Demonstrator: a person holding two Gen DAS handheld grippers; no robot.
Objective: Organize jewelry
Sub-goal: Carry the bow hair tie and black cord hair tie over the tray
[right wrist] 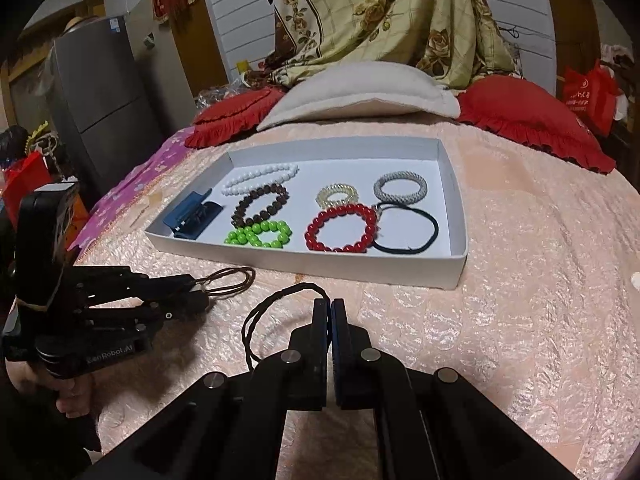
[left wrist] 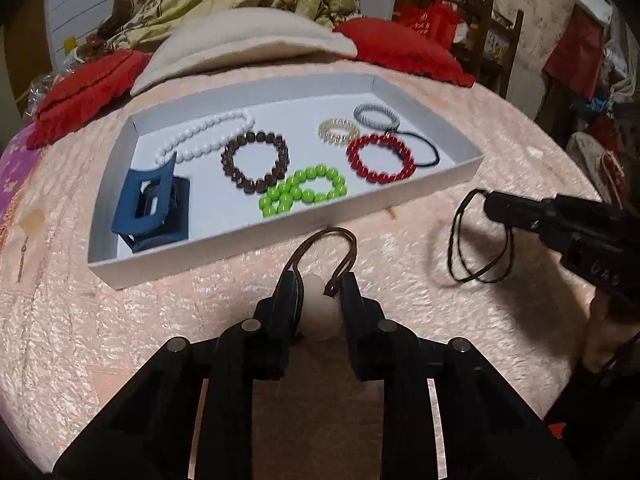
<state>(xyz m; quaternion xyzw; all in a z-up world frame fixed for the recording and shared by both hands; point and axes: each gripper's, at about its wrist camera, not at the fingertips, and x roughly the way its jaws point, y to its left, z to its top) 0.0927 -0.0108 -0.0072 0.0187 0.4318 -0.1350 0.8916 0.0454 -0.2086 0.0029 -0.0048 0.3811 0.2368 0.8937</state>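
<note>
My left gripper point(left wrist: 318, 284) is shut on a pale round bead point(left wrist: 320, 314) strung on a brown cord point(left wrist: 326, 246). The cord's loop sticks out past the fingertips toward the white tray point(left wrist: 240, 240). In the right wrist view the left gripper point(right wrist: 200, 290) comes in from the left with the brown cord point(right wrist: 234, 280) at its tip. My right gripper point(right wrist: 331, 305) is shut on a dark twisted cord point(right wrist: 256, 320) that loops off to its left. The left wrist view shows the right gripper point(left wrist: 490, 205) with the dark twisted cord point(left wrist: 476, 248) hanging from it.
The tray holds white point(left wrist: 208, 136), brown point(left wrist: 256, 160), green point(left wrist: 304, 190) and red point(left wrist: 380, 156) bead bracelets. It also holds two spiral hair ties point(left wrist: 339, 131), a black elastic point(left wrist: 428, 152) and a blue hair claw point(left wrist: 152, 204). Pillows point(left wrist: 248, 40) lie behind on the pink bedspread point(left wrist: 400, 320).
</note>
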